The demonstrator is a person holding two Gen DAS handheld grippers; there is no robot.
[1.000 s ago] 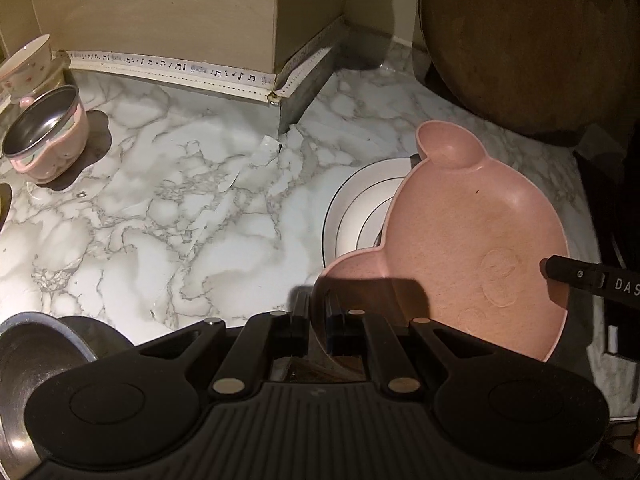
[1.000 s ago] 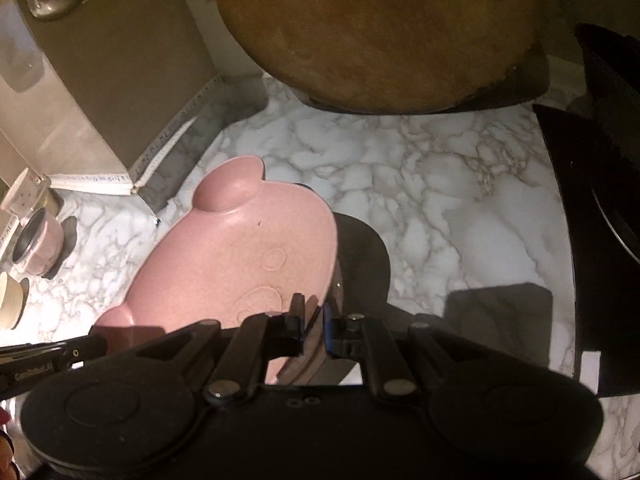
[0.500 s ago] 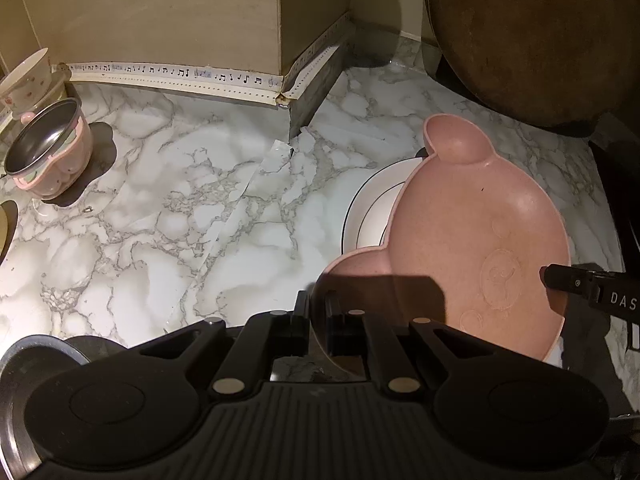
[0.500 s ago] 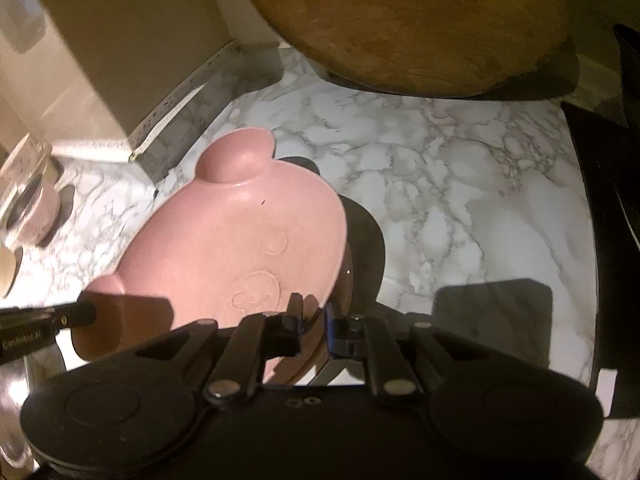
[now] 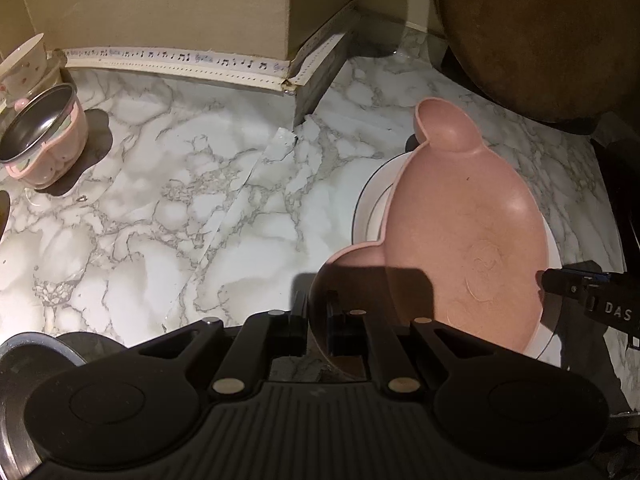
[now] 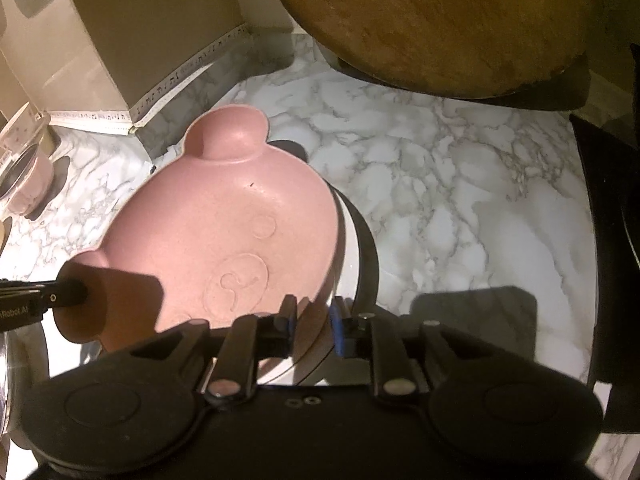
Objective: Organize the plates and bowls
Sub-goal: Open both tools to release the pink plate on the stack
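Observation:
A pink bear-shaped plate (image 5: 460, 236) lies over a white plate with a dark rim (image 5: 370, 204) on the marble counter. My left gripper (image 5: 318, 312) is shut on the pink plate's near ear. My right gripper (image 6: 314, 320) stands around the plate's opposite edge with its jaws slightly apart; the pink plate (image 6: 224, 240) and the white plate (image 6: 356, 240) show in the right wrist view. The right gripper's tip also shows in the left wrist view (image 5: 560, 284).
A pink bowl with a steel insert (image 5: 44, 140) and a white patterned cup (image 5: 24, 60) stand at the far left. A steel bowl rim (image 5: 24, 360) is near left. A large round wooden board (image 5: 540, 28) leans at the back right. A beige box (image 5: 160, 8) stands behind.
The pink plate has come down closer onto the white plate, and the right gripper's jaws have parted slightly at its edge. The left gripper keeps its hold.

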